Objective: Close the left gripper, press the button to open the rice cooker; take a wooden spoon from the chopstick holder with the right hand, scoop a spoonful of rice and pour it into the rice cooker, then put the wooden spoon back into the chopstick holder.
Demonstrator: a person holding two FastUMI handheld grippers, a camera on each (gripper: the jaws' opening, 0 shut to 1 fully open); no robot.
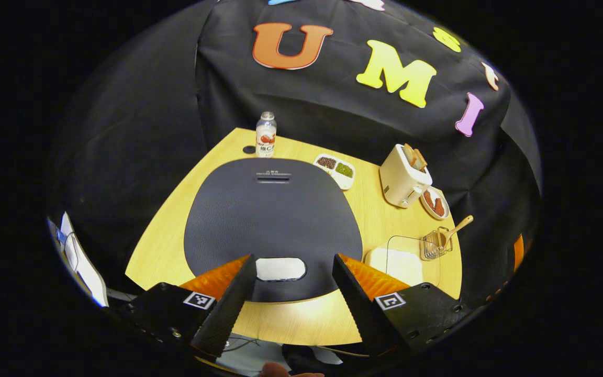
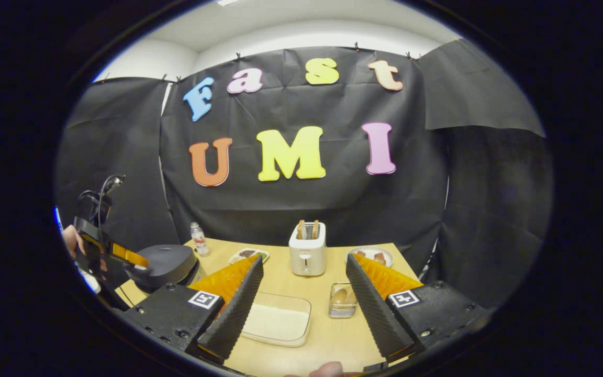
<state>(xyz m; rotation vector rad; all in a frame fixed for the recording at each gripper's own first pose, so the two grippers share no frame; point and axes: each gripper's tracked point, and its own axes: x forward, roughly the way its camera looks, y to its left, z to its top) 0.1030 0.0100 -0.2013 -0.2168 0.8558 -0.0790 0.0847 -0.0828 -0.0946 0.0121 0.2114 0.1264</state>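
Black cloth closes the booth behind a pale wooden worktop (image 1: 301, 319), seen in the left gripper view from above. The left claw (image 1: 293, 296) hangs over the dark lid of the rice cooker (image 1: 272, 220), its two fingers spread wide, with the white button (image 1: 280, 268) between their tips. I judge it is placed so for the press — but the task asks for closed fingers first, and they are not yet closed. The lid is still down. Some small writing stands near its back edge, too small to read. A small bottle (image 1: 266, 135) behind the cooker has a red label that I cannot read either. To the right are a divided dish (image 1: 335, 170) of beans, a toaster (image 1: 402, 177) with bread, and a plate (image 1: 434, 203). The wooden spoon (image 1: 456, 230) leans in the wire chopstick holder (image 1: 436, 244), handle outward, easy to take. Beside it lies the clear tray of rice (image 1: 402, 262).

The right gripper view looks level across the worktop. The right claw (image 2: 301, 301) is also spread and holds nothing; it waits low over the near edge, pointing at the tray of rice and the chopstick holder just beside it — a good place for its turn, I think. Far left, a hand (image 2: 71, 240) holds the other claw at the cooker.
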